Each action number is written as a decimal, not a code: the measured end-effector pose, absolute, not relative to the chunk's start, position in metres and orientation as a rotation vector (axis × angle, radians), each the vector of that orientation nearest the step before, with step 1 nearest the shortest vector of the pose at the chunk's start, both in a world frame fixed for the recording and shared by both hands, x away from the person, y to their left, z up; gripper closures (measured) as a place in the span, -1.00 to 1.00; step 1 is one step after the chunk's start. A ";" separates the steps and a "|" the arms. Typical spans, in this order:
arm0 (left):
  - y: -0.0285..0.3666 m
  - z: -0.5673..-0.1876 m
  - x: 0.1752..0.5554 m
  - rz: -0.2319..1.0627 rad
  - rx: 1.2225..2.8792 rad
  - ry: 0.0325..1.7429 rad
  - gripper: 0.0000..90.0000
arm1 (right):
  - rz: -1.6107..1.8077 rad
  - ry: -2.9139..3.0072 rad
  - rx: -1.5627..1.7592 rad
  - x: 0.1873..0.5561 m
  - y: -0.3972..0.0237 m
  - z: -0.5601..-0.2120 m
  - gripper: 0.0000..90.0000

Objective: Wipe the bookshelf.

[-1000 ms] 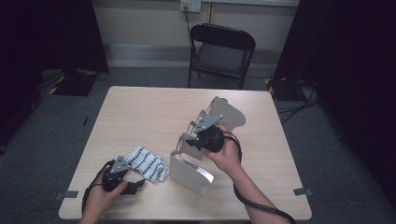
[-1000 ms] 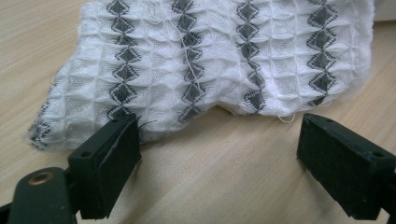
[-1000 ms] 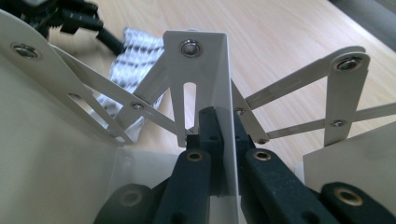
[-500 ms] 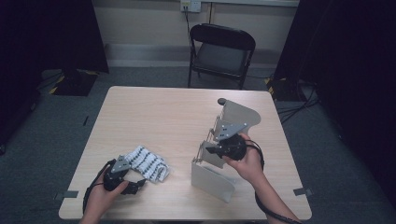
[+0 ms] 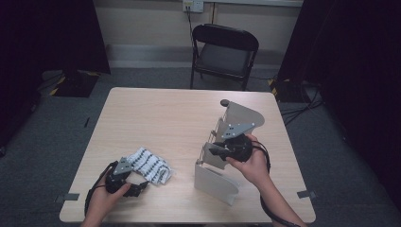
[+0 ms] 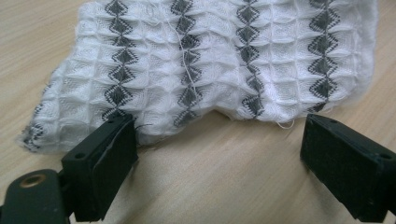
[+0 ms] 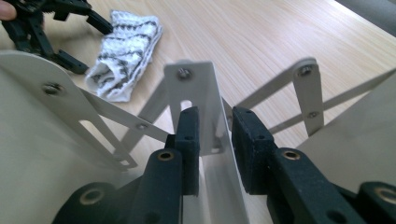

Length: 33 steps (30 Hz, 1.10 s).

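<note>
A grey metal accordion rack [image 5: 243,116] stands on the right half of the table, its near end plate [image 5: 215,182] toward the person. My right gripper [image 5: 213,150] reaches into the rack from the right. Its jaws have just been opening and stand slightly apart on either side of a middle upright plate [image 7: 198,88], so my right gripper [image 7: 215,135] is open. A folded white cloth with black diamonds [image 5: 150,164] lies at the front left. My left gripper [image 5: 139,187] rests on the table at its near edge. In the left gripper view the cloth [image 6: 224,60] lies just beyond my wide-open left gripper [image 6: 215,158].
The pale wooden table [image 5: 156,118] has bare room across its far half. A black folding chair [image 5: 224,52] stands beyond the far edge. The right gripper view also shows the cloth [image 7: 126,42] and the other gripper [image 7: 42,28] at top left.
The right hand has shifted the rack to the right across the table. Its jaws, shut on a rack plate before, now stand slightly apart. The left hand and the cloth have stayed put.
</note>
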<state>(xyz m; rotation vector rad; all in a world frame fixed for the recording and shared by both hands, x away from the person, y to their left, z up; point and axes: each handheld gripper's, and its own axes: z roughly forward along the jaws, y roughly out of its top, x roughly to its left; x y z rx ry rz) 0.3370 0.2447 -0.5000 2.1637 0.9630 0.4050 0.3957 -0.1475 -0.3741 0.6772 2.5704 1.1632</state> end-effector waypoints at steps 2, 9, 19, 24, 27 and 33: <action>0.245 -0.500 0.337 0.406 2.163 0.963 -0.77 | 1.153 2.562 0.680 0.395 -0.146 -0.370 0.53; 0.245 -0.500 0.337 0.406 2.163 0.963 -0.77 | 1.181 2.540 0.699 0.396 -0.139 -0.351 0.36; 0.245 -0.500 0.337 0.407 2.163 0.960 -0.77 | 1.205 2.439 0.749 0.411 -0.129 -0.330 0.26; 0.245 -0.500 0.337 0.412 2.169 0.950 -0.77 | 1.133 2.424 0.785 0.429 -0.126 -0.333 0.25; 0.244 -0.500 0.338 0.402 2.173 0.943 -0.78 | 1.117 2.403 0.828 0.438 -0.128 -0.340 0.24; 0.244 -0.500 0.339 0.402 2.174 0.938 -0.78 | 1.100 2.407 0.857 0.441 -0.131 -0.353 0.25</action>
